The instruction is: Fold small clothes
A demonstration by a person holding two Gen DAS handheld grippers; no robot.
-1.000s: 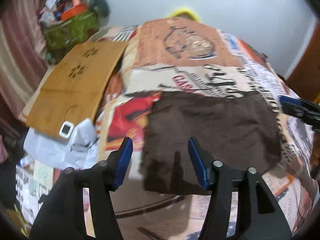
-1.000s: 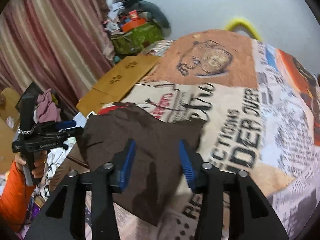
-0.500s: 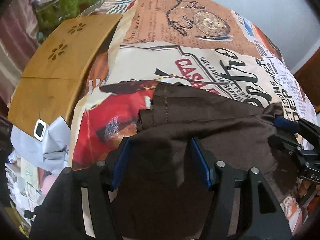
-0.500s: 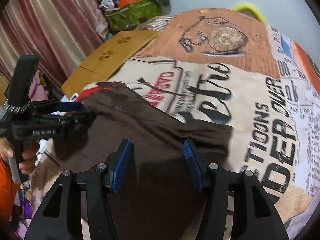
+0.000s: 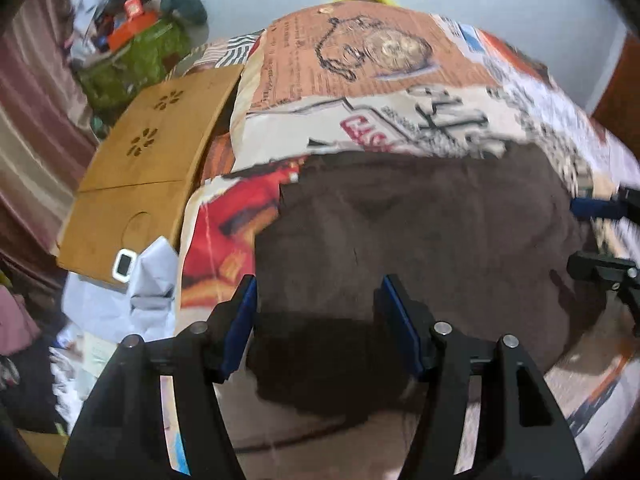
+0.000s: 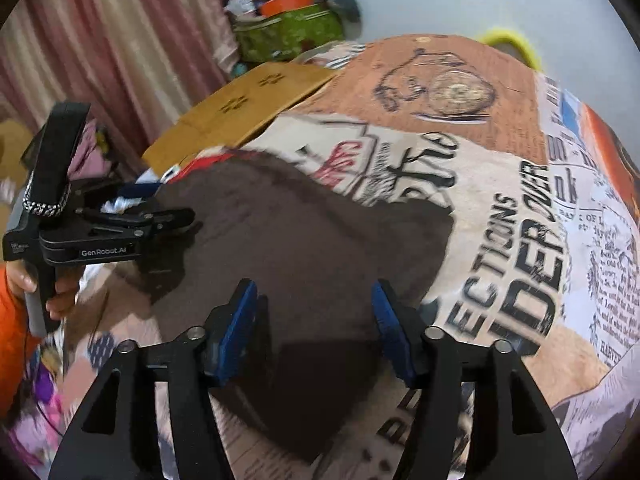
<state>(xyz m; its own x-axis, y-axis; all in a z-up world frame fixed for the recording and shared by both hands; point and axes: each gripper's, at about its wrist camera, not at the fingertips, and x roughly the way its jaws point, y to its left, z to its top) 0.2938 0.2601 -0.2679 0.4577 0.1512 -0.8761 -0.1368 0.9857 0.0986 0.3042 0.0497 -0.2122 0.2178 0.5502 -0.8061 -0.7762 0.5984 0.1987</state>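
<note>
1 brown garment, flat on 1 printed bedspread. 2 grippers: left gripper, right gripper, 2 blue pads each. 1 wooden board with 2 flower cutouts. 1 green bag. 1 white-framed small device. 1 hand seen. 1 yellow item.

Left wrist cam sits close above the near edge of the brown cloth, looking steeply down and fwd over the printed bedspread to the far wall; wooden board at left. Right wrist cam is equally near, same downward tilt, aimed a bit leftward. Both share cloth, bedspread, board, green bag. Each cam catches the other gripper at its frame edge.
</note>
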